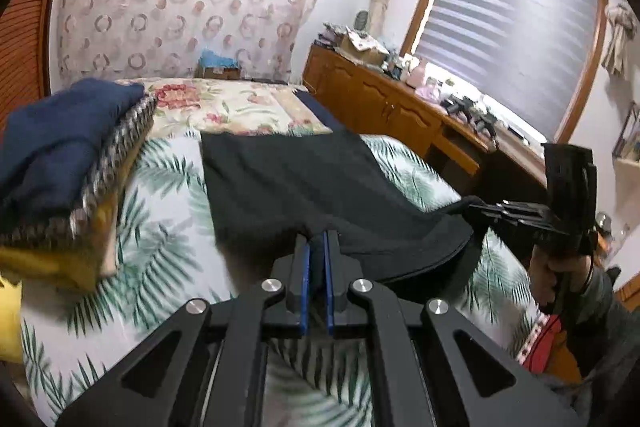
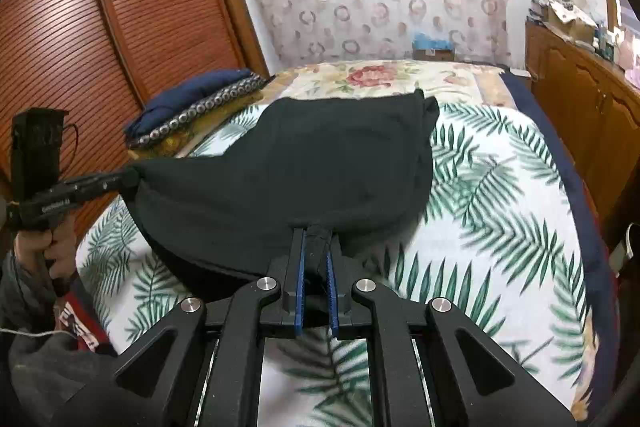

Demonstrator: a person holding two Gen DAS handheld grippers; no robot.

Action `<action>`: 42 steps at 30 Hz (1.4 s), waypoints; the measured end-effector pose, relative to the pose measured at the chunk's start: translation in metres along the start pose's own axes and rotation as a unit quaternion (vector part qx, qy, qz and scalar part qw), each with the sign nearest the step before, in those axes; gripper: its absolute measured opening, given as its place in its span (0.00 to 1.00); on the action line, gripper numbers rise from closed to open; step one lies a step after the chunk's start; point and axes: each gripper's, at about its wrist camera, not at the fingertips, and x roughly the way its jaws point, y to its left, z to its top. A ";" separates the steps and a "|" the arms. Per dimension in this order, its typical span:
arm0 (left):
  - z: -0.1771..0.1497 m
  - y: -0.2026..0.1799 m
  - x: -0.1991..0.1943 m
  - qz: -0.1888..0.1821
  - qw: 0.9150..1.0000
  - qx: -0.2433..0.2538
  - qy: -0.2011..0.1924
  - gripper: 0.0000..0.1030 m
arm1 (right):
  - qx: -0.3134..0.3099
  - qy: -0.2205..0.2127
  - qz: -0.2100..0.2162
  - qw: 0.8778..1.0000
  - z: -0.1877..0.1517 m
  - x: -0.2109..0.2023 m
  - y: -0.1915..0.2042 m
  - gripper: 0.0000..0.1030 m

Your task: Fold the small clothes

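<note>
A black garment (image 1: 304, 187) lies spread on the palm-leaf bedspread (image 1: 168, 227), its near edge lifted off the bed. My left gripper (image 1: 317, 239) is shut on the garment's near left corner. My right gripper (image 2: 316, 235) is shut on the near right corner of the same garment (image 2: 304, 171). Each gripper shows in the other's view, the right one (image 1: 472, 207) at the garment's right end and the left one (image 2: 132, 181) at its left end. The far edge rests on the bed.
A stack of folded clothes (image 1: 68, 163) with a navy piece on top sits on the bed's left side, also in the right wrist view (image 2: 200, 99). A wooden dresser (image 1: 384, 103) with clutter runs along the right. A slatted wardrobe (image 2: 80, 27) stands left.
</note>
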 end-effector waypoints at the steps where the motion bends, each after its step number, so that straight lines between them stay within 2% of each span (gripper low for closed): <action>1: 0.007 0.002 0.004 0.000 1.000 0.001 -0.003 0.03 | -0.004 -0.003 -0.003 1.000 0.007 0.001 -0.002 0.06; 8: 0.059 0.023 0.047 0.017 1.000 0.000 -0.013 0.03 | -0.007 -0.036 -0.003 0.999 0.062 0.006 -0.024 0.06; 17: 0.100 0.051 0.104 0.043 0.999 -0.009 0.003 0.03 | -0.008 -0.037 -0.005 0.999 0.119 0.048 -0.060 0.06; 23: 0.112 0.061 0.136 0.070 0.997 -0.002 0.017 0.03 | -0.011 -0.033 -0.009 0.999 0.146 0.080 -0.079 0.06; 30: 0.106 0.070 0.156 0.078 0.996 -0.006 0.029 0.03 | 0.002 -0.012 -0.016 1.000 0.152 0.118 -0.097 0.06; 35: 0.103 0.078 0.160 0.076 0.997 -0.011 0.031 0.03 | -0.013 -0.006 -0.034 0.999 0.151 0.123 -0.095 0.07; 38: 0.102 0.079 0.161 0.076 0.997 -0.014 0.030 0.04 | -0.022 -0.013 -0.047 0.999 0.150 0.116 -0.091 0.14; 40: 0.101 0.081 0.163 0.078 0.996 -0.016 0.030 0.04 | -0.027 -0.019 -0.063 0.997 0.149 0.110 -0.092 0.28; 41: 0.102 0.082 0.166 0.080 0.996 -0.016 0.031 0.04 | -0.029 -0.021 -0.073 0.997 0.149 0.108 -0.092 0.38; 42: 0.102 0.082 0.168 0.082 0.996 -0.015 0.031 0.04 | -0.032 -0.023 -0.080 0.996 0.149 0.107 -0.094 0.42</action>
